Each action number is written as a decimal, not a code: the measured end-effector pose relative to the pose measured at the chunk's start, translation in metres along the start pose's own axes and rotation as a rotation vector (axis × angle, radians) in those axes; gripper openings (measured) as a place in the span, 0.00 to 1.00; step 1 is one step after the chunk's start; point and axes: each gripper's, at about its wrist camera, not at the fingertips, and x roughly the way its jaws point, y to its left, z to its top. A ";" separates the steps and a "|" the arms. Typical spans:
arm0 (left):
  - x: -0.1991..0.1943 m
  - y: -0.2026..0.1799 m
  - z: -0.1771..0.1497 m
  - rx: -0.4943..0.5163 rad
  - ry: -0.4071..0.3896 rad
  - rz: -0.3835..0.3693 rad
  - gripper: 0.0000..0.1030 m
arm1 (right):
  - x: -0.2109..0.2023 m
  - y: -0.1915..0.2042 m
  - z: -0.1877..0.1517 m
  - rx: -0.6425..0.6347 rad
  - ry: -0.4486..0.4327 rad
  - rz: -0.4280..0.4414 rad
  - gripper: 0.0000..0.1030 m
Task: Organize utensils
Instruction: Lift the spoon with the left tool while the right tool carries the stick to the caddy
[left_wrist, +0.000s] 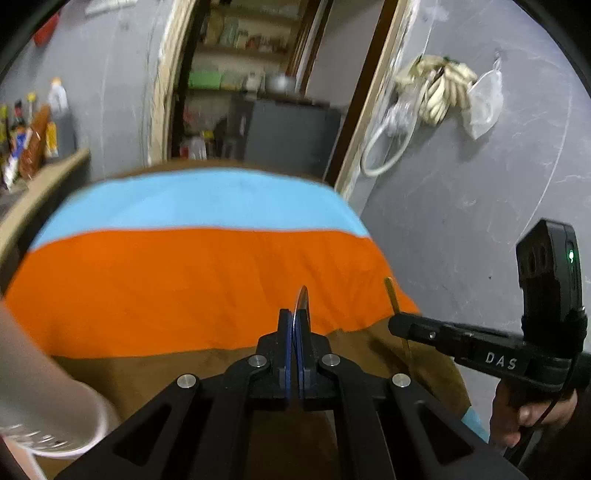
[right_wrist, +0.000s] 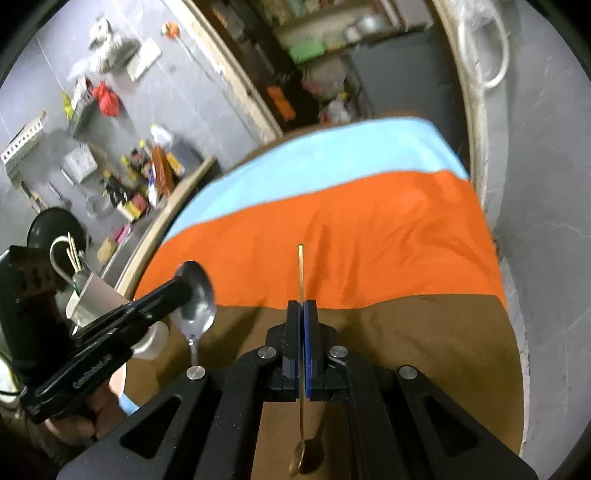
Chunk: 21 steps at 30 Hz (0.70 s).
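Observation:
My left gripper (left_wrist: 295, 317) is shut on a silver spoon (left_wrist: 302, 299), seen edge-on between the pads. In the right wrist view the left gripper (right_wrist: 181, 280) holds that silver spoon (right_wrist: 195, 306) by its bowl, handle hanging down. My right gripper (right_wrist: 302, 306) is shut on a thin gold spoon (right_wrist: 301, 269), handle pointing forward, bowl hanging below near the camera. In the left wrist view the right gripper (left_wrist: 397, 325) shows at the right with the gold handle (left_wrist: 390, 293) sticking up. Both are held above the table.
The table (left_wrist: 229, 369) carries an orange cloth (left_wrist: 192, 280) and a light blue cloth (left_wrist: 199, 203). A white cup (left_wrist: 55, 413) stands at the left; a holder with sticks (right_wrist: 79, 273) stands beside the table. A shelf with bottles (right_wrist: 147, 177) is on the left wall.

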 end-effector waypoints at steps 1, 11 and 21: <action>-0.008 0.000 0.000 0.006 -0.021 0.004 0.02 | -0.006 0.005 -0.001 -0.005 -0.030 -0.014 0.01; -0.097 0.018 0.022 0.041 -0.217 0.047 0.02 | -0.071 0.081 0.019 -0.087 -0.297 -0.106 0.01; -0.197 0.086 0.068 0.001 -0.386 0.156 0.02 | -0.102 0.173 0.044 -0.146 -0.374 -0.068 0.01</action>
